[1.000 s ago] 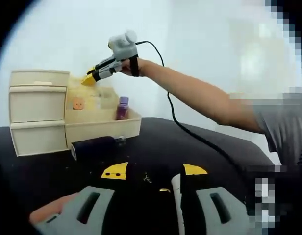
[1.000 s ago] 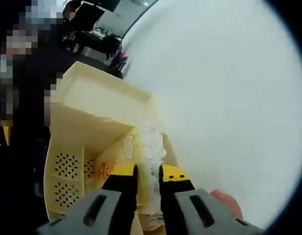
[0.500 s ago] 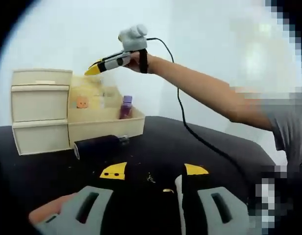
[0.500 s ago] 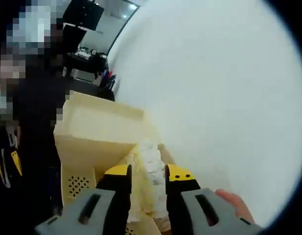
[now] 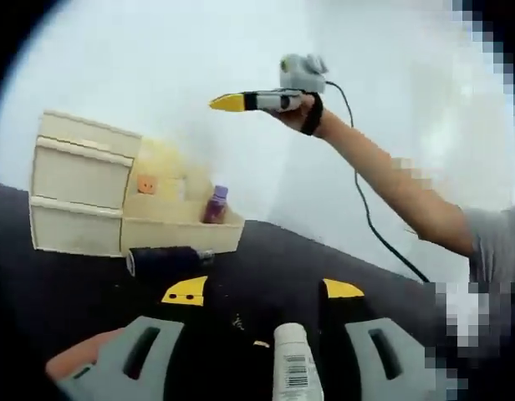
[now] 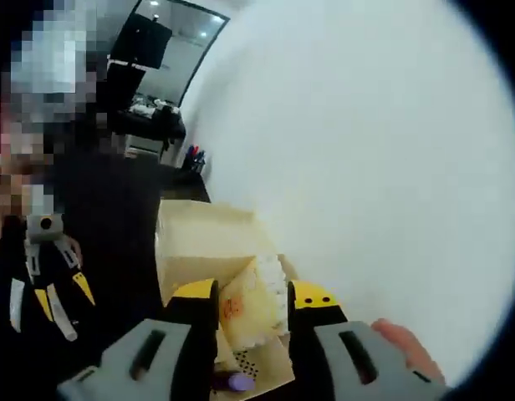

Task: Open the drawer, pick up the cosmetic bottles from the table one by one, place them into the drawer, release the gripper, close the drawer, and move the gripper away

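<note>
— Bottles: where do they lie from each pair of tongs?

— White plastic tube (image 5: 296, 373) sits between the left tongs (image 5: 262, 291), cap forward, jaws wide. Black cylinder (image 5: 164, 260) lies sideways on the dark surface (image 5: 324, 259), beside the open cream drawer (image 5: 181, 233) holding a purple bottle (image 5: 214, 205).

— Right tongs (image 5: 228, 102)?

— High above the drawer, parted, empty; left is nearer.

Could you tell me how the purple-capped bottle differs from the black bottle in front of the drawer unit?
The purple-capped bottle stands upright inside the open drawer; the black bottle lies on its side on the dark table, outside the drawer. The purple-capped bottle looks slim and small, the black bottle thicker and longer. Neither is held by tongs.
</note>
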Demonstrator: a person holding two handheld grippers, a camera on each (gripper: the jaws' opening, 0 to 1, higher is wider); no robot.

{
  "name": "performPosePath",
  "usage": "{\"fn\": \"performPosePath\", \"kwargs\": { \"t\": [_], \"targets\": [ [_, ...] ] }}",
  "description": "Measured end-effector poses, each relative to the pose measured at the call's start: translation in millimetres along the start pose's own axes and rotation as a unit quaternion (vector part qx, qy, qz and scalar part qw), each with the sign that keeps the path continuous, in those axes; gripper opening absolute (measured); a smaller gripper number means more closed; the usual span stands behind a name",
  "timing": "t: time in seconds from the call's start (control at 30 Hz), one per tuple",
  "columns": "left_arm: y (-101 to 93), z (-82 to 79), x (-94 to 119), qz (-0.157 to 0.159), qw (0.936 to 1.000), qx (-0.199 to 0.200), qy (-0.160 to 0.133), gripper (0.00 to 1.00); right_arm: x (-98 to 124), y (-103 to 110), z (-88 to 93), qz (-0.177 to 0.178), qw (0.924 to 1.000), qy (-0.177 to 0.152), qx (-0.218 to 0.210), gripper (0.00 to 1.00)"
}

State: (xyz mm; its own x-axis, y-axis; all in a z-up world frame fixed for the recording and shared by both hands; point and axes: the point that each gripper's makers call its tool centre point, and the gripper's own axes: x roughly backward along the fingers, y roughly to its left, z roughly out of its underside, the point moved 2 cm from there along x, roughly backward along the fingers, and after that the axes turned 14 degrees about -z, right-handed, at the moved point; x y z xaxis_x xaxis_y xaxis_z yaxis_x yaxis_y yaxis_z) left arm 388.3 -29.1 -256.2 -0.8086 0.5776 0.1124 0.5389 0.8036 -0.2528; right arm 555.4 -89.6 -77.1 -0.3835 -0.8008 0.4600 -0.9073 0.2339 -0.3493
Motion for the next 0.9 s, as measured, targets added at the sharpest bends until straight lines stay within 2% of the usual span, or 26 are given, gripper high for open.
{"fn": "performPosePath", "kwargs": {
  "t": [0.03, 0.07, 0.1, 0.3, 0.53, 0.7, 0.9],
  "targets": [
    [-1.2, -5.1, 2, 0.0, 0.9999, -0.01, -0.004, 0.47, 8, -12, -5.3, 0.002, 1.0, -0.002, -0.001, 0.29],
    [-1.4, -10.2, 4, -0.003, 0.9999, -0.014, -0.003, 0.47, 15, -10, -6.2, 0.002, 1.0, -0.004, -0.007, 0.29],
    [-1.5, -16.5, 7, -0.004, 0.9998, -0.017, -0.007, 0.47, 20, 2, -3.9, 0.002, 1.0, -0.001, -0.007, 0.29],
    [-3.2, -50.3, 25, -0.012, 0.9994, -0.024, -0.023, 0.44, 56, 28, -3.5, -0.002, 0.9999, 0.011, -0.004, 0.31],
    [-11.1, -83.4, 53, -0.025, 0.9978, -0.026, -0.055, 0.44, 97, 74, -16.8, -0.003, 0.9997, 0.007, 0.022, 0.32],
    [-16.9, -88.8, 65, -0.028, 0.9971, -0.029, -0.065, 0.44, 120, 111, -24.6, -0.016, 0.9988, -0.013, 0.045, 0.32],
    [-15.7, -81.1, 75, -0.047, 0.9965, -0.033, -0.06, 0.41, 133, 145, -24.8, -0.03, 0.9973, -0.032, 0.059, 0.32]
  ]
}}
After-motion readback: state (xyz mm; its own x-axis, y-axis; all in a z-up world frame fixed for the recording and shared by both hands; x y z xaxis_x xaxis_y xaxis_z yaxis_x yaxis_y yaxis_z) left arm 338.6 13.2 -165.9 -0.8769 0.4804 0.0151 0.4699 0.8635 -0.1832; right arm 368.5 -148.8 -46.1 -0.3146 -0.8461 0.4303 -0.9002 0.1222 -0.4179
